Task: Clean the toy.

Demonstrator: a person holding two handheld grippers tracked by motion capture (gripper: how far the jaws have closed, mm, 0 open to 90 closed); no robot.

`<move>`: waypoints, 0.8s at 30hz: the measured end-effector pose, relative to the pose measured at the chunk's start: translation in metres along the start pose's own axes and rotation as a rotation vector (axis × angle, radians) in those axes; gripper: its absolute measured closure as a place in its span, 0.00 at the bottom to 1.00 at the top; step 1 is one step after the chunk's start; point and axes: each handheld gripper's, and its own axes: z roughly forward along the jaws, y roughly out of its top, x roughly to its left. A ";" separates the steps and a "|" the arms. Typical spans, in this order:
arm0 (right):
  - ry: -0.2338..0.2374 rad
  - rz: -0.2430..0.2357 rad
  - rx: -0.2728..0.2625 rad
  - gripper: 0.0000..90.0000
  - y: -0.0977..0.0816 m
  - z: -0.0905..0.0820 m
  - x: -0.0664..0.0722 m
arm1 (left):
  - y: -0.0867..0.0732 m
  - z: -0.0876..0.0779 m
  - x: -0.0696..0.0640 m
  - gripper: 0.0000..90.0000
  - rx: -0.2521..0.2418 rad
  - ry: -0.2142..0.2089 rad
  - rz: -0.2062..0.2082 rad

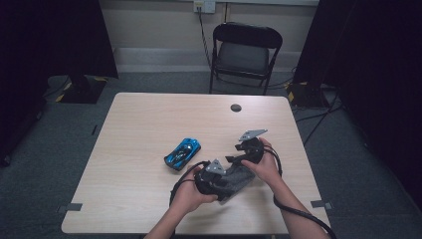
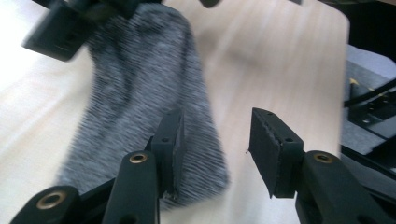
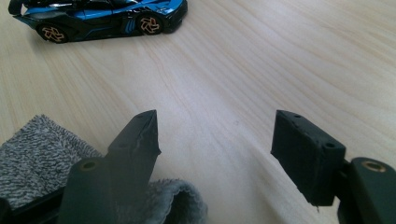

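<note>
A: We're looking at the left gripper point(image 2: 215, 149) first. Its jaws are standing apart, bare table point(image 2: 289, 60) showing in the gap between the pads. The grey knit sock point(image 2: 144, 93) is lying flat under and beside one jaw; that picture is blurred, so we can't tell if the pad is touching the fabric. Nothing is being pinched.

B: Agreed. From the high view we're seeing the left gripper point(image 1: 213, 180) sitting at the near end of the sock point(image 1: 239, 178), with the left hand point(image 1: 191, 194) wrapping its body.

A: The right gripper point(image 3: 215, 144) is also standing apart. The sock's cuff point(image 3: 182, 200) is curling up at the foot of one jaw, the rest of the sock point(image 3: 37, 149) lying off to that side. The gap itself is showing only wood.

B: In the high view the right gripper point(image 1: 245, 149) is sitting at the sock's far end, the right hand point(image 1: 266, 167) behind it. So the sock is lying between the two grippers, near the table's front edge.

A: Further out, we're seeing the blue toy car point(image 1: 183, 153) resting on the table, well clear of the sock, on the left gripper's side. Beyond the table a black folding chair point(image 1: 245, 52) is standing.
</note>
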 end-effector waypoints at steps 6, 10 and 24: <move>-0.003 -0.002 0.005 0.36 -0.002 0.000 0.002 | -0.013 0.010 -0.008 0.64 0.036 -0.027 -0.012; 0.008 -0.006 0.008 0.36 -0.005 -0.002 0.002 | -0.020 0.015 -0.002 0.65 0.054 -0.012 -0.020; -0.003 0.027 0.024 0.36 -0.029 -0.023 -0.018 | 0.003 0.024 0.063 0.64 0.036 0.214 -0.054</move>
